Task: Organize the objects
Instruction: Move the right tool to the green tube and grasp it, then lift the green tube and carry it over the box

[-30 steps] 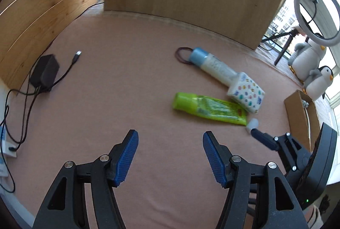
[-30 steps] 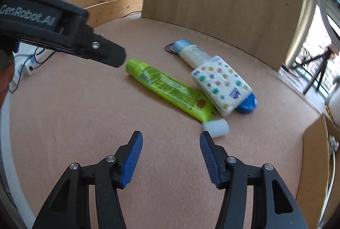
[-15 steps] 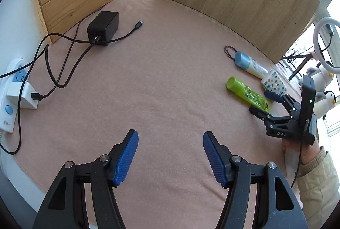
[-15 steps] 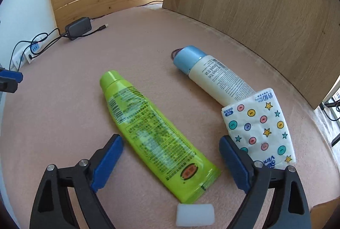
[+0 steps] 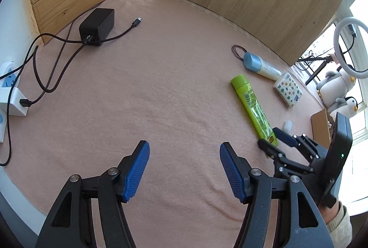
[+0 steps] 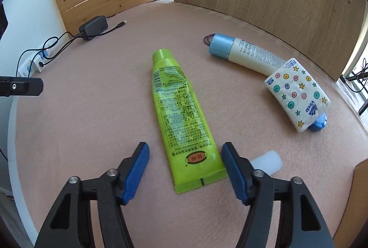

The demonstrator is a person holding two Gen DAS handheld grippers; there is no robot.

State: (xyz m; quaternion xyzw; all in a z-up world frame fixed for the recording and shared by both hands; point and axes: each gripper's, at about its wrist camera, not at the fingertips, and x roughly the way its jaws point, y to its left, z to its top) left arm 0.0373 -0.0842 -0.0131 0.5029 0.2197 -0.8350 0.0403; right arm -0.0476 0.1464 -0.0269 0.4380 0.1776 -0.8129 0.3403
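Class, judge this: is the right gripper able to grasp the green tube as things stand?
Probably yes: the right gripper straddles the green tube at its crimped end, its jaws closing with nothing in between but the tube.

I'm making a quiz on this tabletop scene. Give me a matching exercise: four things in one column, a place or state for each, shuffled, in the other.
1. lime-green plastic tube
2. white bottle with light-blue cap
3. dotted tissue pack
4. black power adapter

A. near the wooden slat panel, cable plugged in
B. lying over one end of a bottle
C. flat end between the right fingers
D. cap beside a dark hair band

Pairs: 1-C, 2-D, 3-B, 4-A
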